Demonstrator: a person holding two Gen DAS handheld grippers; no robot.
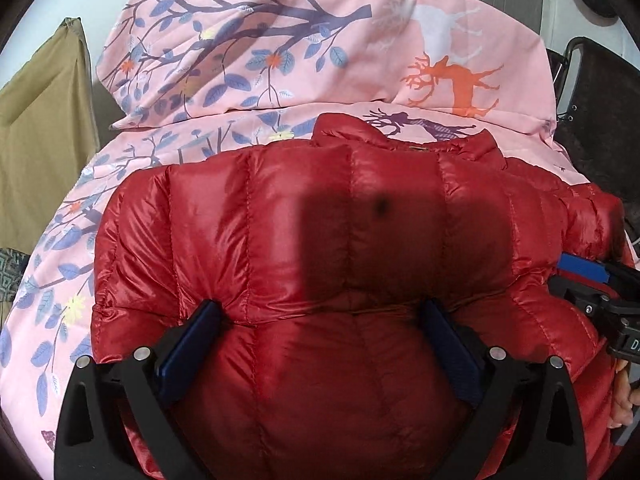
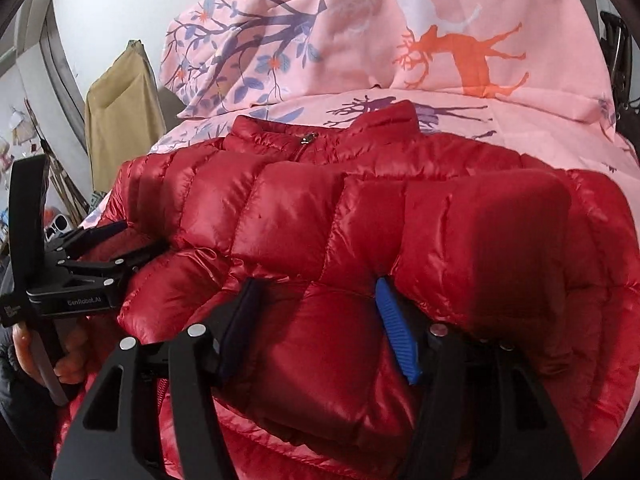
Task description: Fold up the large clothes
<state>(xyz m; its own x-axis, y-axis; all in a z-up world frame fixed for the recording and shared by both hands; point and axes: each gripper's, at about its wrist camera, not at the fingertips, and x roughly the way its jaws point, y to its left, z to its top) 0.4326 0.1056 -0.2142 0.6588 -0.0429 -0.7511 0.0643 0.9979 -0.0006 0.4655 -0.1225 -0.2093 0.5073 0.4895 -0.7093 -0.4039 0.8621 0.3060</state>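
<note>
Red puffer jacket amid pink bedsheet margins

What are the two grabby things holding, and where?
The left gripper and right gripper each straddle a puffy fold at the near edge of the red jacket. Whether their fingers squeeze it or just rest around it cannot be told.

Looked steeply down from each gripper, close over red puffer jacket. Faced far pink printed bedding. Shared jacket collar, bedding, olive cloth far left.
</note>
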